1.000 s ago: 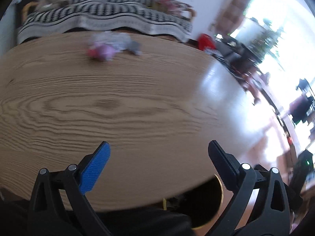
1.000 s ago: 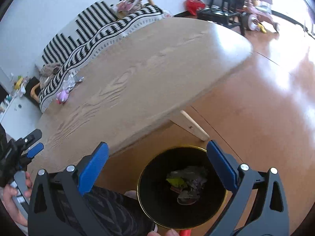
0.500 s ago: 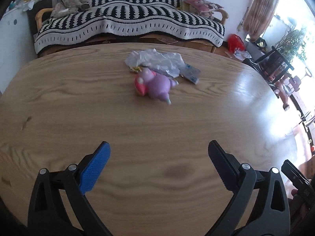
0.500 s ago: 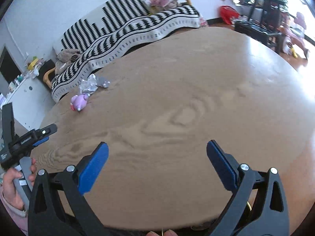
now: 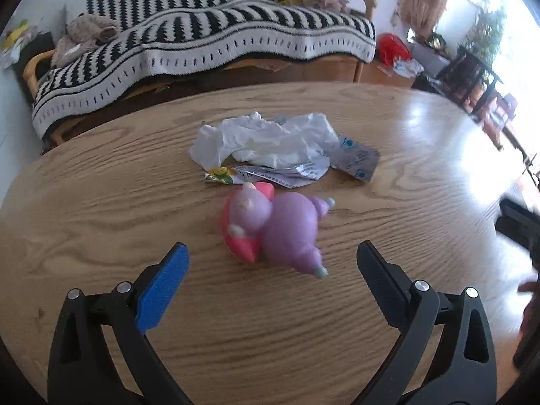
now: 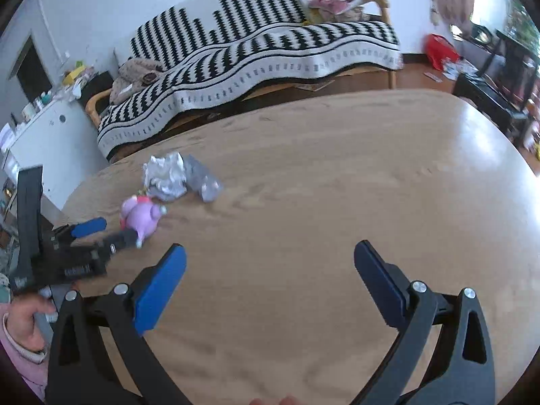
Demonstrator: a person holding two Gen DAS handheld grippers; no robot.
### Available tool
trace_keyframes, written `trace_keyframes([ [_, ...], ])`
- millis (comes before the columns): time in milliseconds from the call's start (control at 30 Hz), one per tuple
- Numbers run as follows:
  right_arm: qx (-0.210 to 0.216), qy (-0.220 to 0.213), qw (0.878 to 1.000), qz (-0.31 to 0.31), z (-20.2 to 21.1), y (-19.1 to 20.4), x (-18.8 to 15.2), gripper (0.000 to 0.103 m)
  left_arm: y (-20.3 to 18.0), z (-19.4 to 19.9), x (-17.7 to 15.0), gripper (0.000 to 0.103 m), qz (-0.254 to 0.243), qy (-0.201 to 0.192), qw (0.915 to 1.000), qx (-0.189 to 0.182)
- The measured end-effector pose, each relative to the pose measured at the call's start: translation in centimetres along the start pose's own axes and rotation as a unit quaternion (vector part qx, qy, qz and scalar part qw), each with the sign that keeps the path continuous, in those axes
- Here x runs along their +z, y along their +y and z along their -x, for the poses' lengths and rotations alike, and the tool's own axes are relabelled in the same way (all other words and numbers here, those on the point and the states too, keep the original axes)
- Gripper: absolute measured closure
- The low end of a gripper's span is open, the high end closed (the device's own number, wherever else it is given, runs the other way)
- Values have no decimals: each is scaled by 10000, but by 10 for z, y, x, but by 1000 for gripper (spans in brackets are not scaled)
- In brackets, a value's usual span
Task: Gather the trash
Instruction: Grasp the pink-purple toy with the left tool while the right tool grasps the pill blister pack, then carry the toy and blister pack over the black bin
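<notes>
A crumpled white tissue, a torn silver wrapper and a grey-blue packet lie together on the wooden table. A purple and pink toy lies just in front of them. My left gripper is open and empty, just short of the toy. In the right wrist view the trash pile, the toy and the left gripper sit at the left. My right gripper is open and empty over bare table.
A sofa with a black-and-white striped blanket stands behind the table. A white cabinet is at the far left. Dark chairs and a red bag stand on the floor to the right.
Both grippers have swung up from the bin beside the table. The left has advanced across the table toward the toy and trash. The right now faces the tabletop; the bin is out of view.
</notes>
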State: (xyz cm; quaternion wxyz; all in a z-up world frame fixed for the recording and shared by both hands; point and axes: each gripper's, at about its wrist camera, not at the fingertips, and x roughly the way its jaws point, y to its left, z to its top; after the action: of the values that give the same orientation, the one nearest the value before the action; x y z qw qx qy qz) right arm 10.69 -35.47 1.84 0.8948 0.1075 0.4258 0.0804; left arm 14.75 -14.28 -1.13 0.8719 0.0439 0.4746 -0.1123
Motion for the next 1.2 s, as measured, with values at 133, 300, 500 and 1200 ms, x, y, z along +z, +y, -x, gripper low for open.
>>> trace_keyframes([
  [133, 347, 273, 9985, 327, -36, 22, 27, 7, 1, -11, 12, 7, -324, 69, 9995, -3],
  [300, 367, 525, 9945, 827, -78, 51, 46, 7, 1, -24, 19, 7, -677, 119, 9976, 52],
  [500, 303, 722, 9918, 1015, -119, 65, 59, 14, 0, -30, 22, 7, -830, 95, 9965, 46],
  [1200, 512, 221, 9968, 571, -20, 47, 46, 98, -13, 50, 16, 59, -520, -409, 9972, -347],
])
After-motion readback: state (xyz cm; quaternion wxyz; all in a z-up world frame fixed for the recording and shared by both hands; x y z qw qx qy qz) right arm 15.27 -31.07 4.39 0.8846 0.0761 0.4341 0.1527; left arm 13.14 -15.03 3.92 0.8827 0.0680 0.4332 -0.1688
